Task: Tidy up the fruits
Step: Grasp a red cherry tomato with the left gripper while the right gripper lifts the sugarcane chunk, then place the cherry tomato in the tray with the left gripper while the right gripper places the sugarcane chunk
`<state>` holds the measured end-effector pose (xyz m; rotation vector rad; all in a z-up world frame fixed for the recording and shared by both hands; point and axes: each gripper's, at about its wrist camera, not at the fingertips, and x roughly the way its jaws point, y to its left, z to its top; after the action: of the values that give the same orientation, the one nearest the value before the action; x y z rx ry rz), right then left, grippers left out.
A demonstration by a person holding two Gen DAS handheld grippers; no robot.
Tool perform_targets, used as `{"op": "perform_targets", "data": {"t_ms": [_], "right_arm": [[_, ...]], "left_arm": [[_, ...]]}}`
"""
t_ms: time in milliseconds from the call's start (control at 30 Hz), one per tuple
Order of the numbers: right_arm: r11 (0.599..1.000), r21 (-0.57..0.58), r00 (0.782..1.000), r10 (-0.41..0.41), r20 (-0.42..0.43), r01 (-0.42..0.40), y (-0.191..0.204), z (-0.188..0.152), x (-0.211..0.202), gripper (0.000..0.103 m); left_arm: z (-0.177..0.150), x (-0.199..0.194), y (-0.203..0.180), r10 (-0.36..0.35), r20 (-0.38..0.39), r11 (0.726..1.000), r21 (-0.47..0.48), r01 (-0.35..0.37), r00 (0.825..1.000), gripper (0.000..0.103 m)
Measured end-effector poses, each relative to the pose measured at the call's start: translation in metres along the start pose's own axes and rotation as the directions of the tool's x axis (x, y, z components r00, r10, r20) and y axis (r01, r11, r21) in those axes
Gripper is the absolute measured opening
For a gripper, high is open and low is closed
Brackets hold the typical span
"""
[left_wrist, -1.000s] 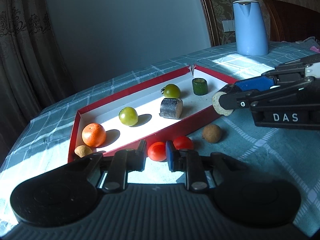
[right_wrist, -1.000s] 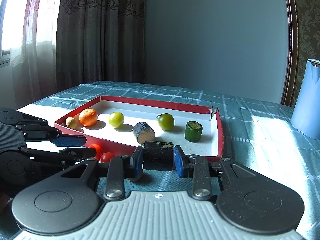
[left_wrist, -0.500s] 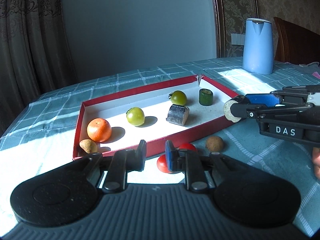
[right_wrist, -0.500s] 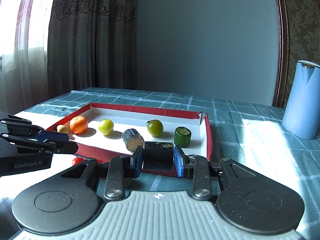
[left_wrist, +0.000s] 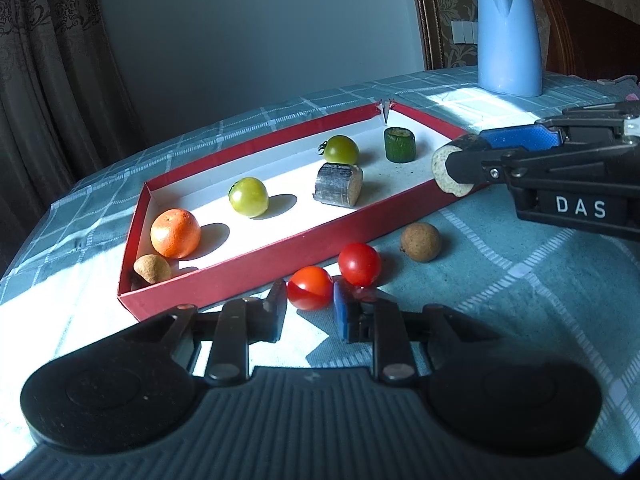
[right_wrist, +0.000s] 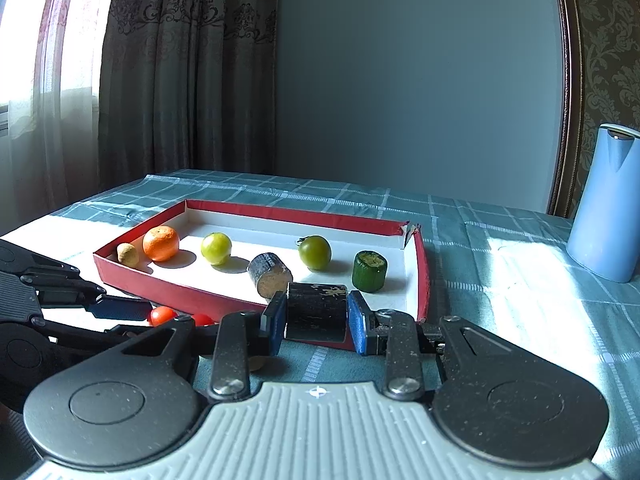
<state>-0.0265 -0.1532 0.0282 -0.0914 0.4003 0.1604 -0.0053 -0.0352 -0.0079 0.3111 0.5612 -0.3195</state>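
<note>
Checked teal cloth covers the table (left_wrist: 500, 300), with a grey wall and dark curtains behind and a blue jug (left_wrist: 508, 40) standing at the far right. On the cloth lies a shallow red tray (left_wrist: 256, 268) with a white floor. From left to right in it sit a small brown fruit (left_wrist: 152, 268) in the near left corner, an orange (left_wrist: 175, 233) touching or just beside it, a light green tomato (left_wrist: 248, 197), a dark cut log piece (left_wrist: 338, 185) lying on its side, a darker green tomato (left_wrist: 341, 149) just behind that, and an upright green chunk (left_wrist: 399, 144) near the far right corner.

Outside the tray's near wall, two red tomatoes (left_wrist: 334, 276) lie side by side on the cloth, with a round brown fruit (left_wrist: 421, 241) a little to their right.

At the near edge, the left gripper (left_wrist: 310, 308) has its jaws narrowly apart, with the nearer red tomato just ahead of the tips; whether the pads press on it I cannot tell. The right gripper (right_wrist: 317, 316) is clamped on a dark cylinder (right_wrist: 317, 312), held above the tray's near right wall, its pale cut end facing left.
</note>
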Motion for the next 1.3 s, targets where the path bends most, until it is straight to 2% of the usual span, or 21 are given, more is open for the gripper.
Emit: {"op": "perform_targets", "data": {"t_ms": [133, 267, 600, 700, 867, 1067, 1300], "right_arm": [[1.0, -0.008, 1.0, -0.004, -0.002, 0.004, 0.002, -0.001, 0.001, 0.032], [0.999, -0.024, 1.0, -0.021, 0.015, 0.022, 0.004, -0.002, -0.002, 0.032], [0.999, -0.002, 0.998, -0.039, 0.054, 0.039, -0.002, 0.008, -0.001, 0.032], [0.999, -0.01, 0.998, -0.047, 0.051, 0.048, -0.004, 0.023, 0.013, 0.032], [0.998, -0.002, 0.998, -0.065, -0.01, 0.065, -0.009, 0.036, 0.048, 0.032], [0.995, -0.002, 0.992, -0.099, -0.081, 0.099, -0.014, 0.035, 0.084, 0.032], [0.99, -0.056, 0.99, -0.131, -0.059, 0.127, 0.0, 0.042, 0.103, 0.032]], "left_arm": [[0.0, -0.001, -0.004, 0.006, 0.011, 1.0, 0.025, -0.006, 1.0, 0.022], [0.0, -0.014, -0.007, 0.023, 0.078, 0.999, 0.035, -0.026, 0.997, 0.022], [0.025, -0.014, 0.016, 0.048, 0.102, 0.996, -0.082, -0.04, 0.994, 0.022], [0.039, -0.001, 0.027, 0.058, 0.085, 0.99, -0.132, -0.047, 0.995, 0.022], [0.047, 0.026, 0.043, 0.075, 0.022, 0.977, -0.199, -0.069, 0.997, 0.022], [0.047, 0.041, 0.051, 0.096, -0.008, 0.974, -0.206, -0.096, 0.995, 0.022], [0.051, 0.063, 0.06, 0.141, -0.061, 0.965, -0.217, -0.151, 0.988, 0.022]]}}
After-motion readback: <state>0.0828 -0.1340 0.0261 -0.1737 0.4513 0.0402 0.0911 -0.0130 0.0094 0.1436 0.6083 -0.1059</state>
